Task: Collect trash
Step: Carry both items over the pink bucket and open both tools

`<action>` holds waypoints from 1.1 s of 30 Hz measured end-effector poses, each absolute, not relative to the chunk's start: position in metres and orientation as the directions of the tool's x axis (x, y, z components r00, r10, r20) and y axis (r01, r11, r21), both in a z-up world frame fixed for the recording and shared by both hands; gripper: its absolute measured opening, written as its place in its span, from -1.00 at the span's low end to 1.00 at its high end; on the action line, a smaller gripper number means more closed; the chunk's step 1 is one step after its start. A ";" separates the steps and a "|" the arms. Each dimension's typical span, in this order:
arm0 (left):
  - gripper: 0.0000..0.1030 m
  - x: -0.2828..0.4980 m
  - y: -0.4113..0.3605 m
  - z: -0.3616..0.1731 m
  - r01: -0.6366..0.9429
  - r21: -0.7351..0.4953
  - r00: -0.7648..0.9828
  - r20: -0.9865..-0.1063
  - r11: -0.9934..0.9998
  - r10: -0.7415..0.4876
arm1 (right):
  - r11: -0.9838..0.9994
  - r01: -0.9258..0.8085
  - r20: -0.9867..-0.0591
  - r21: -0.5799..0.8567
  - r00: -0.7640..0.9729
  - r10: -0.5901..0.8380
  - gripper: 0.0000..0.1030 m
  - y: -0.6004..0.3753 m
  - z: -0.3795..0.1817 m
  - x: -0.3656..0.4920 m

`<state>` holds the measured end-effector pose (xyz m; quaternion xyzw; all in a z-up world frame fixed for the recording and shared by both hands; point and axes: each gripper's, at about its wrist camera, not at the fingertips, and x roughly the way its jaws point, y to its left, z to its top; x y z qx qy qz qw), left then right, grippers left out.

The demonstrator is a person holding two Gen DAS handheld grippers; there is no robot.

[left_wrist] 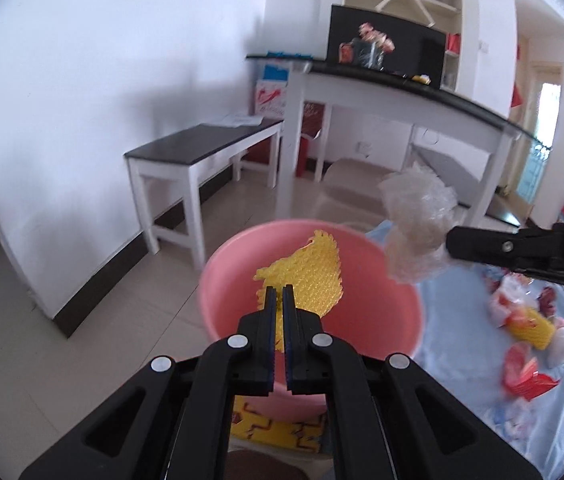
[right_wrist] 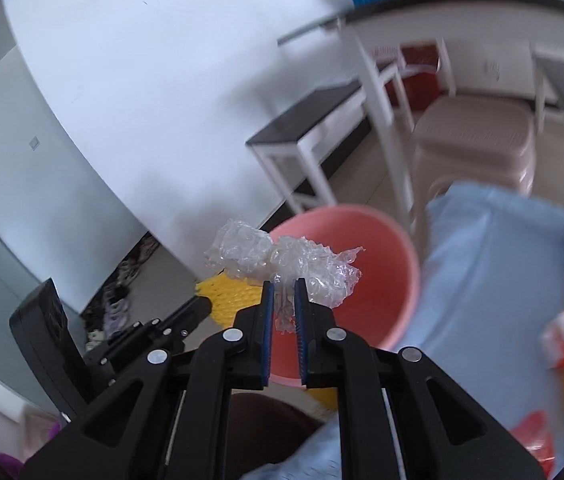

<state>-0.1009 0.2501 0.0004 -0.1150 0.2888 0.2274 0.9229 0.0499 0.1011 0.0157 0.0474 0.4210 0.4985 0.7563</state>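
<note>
My left gripper [left_wrist: 280, 294] is shut on a yellow foam net [left_wrist: 305, 276] and holds it over the pink bucket [left_wrist: 385, 312]. My right gripper [right_wrist: 283, 288] is shut on a wad of clear bubble wrap [right_wrist: 282, 262], held near the bucket's [right_wrist: 365, 280] left rim. In the left wrist view the right gripper [left_wrist: 447, 242] comes in from the right with the bubble wrap [left_wrist: 415, 228] at the bucket's right rim. In the right wrist view the left gripper [right_wrist: 204, 304] and the foam net [right_wrist: 230, 292] show at lower left.
A light blue cloth [left_wrist: 473, 364] to the right carries several red, white and yellow wrappers [left_wrist: 525, 328]. A low dark-topped bench [left_wrist: 202, 148] and a white table [left_wrist: 381, 92] stand by the wall. A beige stool [right_wrist: 473, 136] stands beyond the cloth.
</note>
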 end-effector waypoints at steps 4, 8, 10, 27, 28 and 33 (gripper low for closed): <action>-0.95 -0.098 0.257 -0.010 -0.493 -0.082 0.715 -0.605 0.866 0.350 | 0.530 -0.642 -0.632 0.554 0.090 0.770 -0.80 0.116 -0.014 0.055; -0.95 -0.089 0.256 -0.019 -0.490 -0.076 0.705 -0.620 0.868 0.344 | 0.568 -0.623 -0.678 0.538 0.080 0.731 -0.80 0.123 -0.031 0.056; -0.95 -0.084 0.255 -0.024 -0.487 -0.074 0.698 -0.632 0.870 0.337 | 0.587 -0.628 -0.697 0.512 0.096 0.710 -0.79 0.125 -0.034 0.055; -0.24 -0.090 0.241 -0.014 -0.454 -0.112 0.741 -0.599 0.884 0.304 | 0.609 -0.686 -0.736 0.398 0.158 0.659 -0.56 0.117 -0.035 0.049; -0.21 -0.091 0.239 -0.012 -0.448 -0.117 0.749 -0.591 0.886 0.301 | 0.608 -0.690 -0.733 0.393 0.165 0.660 -0.55 0.116 -0.033 0.048; -0.16 -0.095 0.228 -0.002 -0.420 -0.136 0.780 -0.559 0.897 0.280 | 0.608 -0.700 -0.707 0.376 0.207 0.676 -0.33 0.100 -0.022 0.041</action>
